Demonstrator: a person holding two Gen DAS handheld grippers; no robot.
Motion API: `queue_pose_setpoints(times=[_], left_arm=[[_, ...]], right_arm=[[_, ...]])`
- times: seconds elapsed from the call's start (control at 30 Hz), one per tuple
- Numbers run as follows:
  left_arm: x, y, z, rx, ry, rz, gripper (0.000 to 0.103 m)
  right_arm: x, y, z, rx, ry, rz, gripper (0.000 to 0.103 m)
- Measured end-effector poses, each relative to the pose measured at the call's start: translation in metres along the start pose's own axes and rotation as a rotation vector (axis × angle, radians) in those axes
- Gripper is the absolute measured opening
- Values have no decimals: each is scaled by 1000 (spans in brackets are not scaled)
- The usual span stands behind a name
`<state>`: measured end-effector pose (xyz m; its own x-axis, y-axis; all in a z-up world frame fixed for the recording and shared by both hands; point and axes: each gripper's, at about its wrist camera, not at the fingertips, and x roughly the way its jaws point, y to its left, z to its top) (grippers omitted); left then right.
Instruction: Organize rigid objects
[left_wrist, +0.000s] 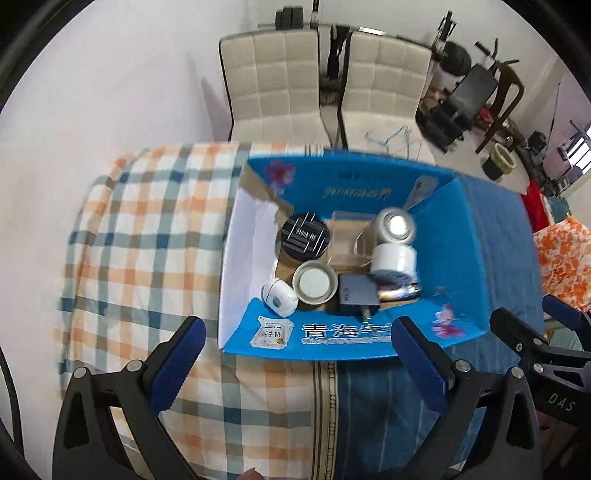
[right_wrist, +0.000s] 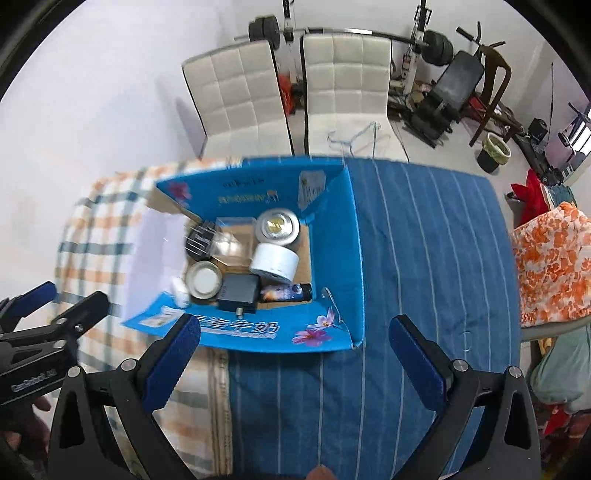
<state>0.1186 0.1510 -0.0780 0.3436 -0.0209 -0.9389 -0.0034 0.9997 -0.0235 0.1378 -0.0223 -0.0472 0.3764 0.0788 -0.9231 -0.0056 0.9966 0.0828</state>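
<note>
Table in a living room, laid with two cloths: orange-and-blue check on one side, blue stripe (right_wrist: 424, 240) on the other. Two white padded chairs (left_wrist: 273, 77) stand at the far edge, with weight-training gear against the wall beyond.

Nearest the cameras, the left gripper (left_wrist: 295, 354) and the right gripper (right_wrist: 295, 350) both hang above the near edge, pointing steeply down. The jaws of each stand wide apart with nothing between them. Neither touches anything.

Ahead of and below both lies the blue cardboard box (left_wrist: 461, 258), flaps open, its long axis running across the table. It straddles the seam between the cloths.

Inside, near wall to far:
- a white egg-shaped item (left_wrist: 279, 298), a round tin (left_wrist: 314, 282), a black charger (left_wrist: 356, 293) and a dark tube (left_wrist: 400, 291);
- a white tape roll (left_wrist: 393, 258);
- a black ribbed lid (left_wrist: 304, 234), a clear plastic case (left_wrist: 351, 236) and a silver can (left_wrist: 395, 225).

No loose object shows on either cloth. Judgement: the sorting appears complete or nearly so. The left gripper sits squarely over the box; the right stands off toward its striped-cloth end.
</note>
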Motion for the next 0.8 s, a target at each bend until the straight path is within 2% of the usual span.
queue_pose_setpoints(times=[0.17, 0.33, 0.6, 0.8], left_arm=[[-58, -9, -1, 2, -71, 5, 103], [-93, -17, -6, -4, -103, -9, 103], [-125, -20, -13, -17, -129, -20, 103], [-131, -17, -19, -47, -144, -31, 103]], right_arm=[[-59, -2, 2, -10, -51, 17, 103], [-100, -8, 1, -5, -71, 47, 103], [-136, -6, -5, -25, -111, 52, 103], [-133, -8, -3, -16, -112, 35, 103]])
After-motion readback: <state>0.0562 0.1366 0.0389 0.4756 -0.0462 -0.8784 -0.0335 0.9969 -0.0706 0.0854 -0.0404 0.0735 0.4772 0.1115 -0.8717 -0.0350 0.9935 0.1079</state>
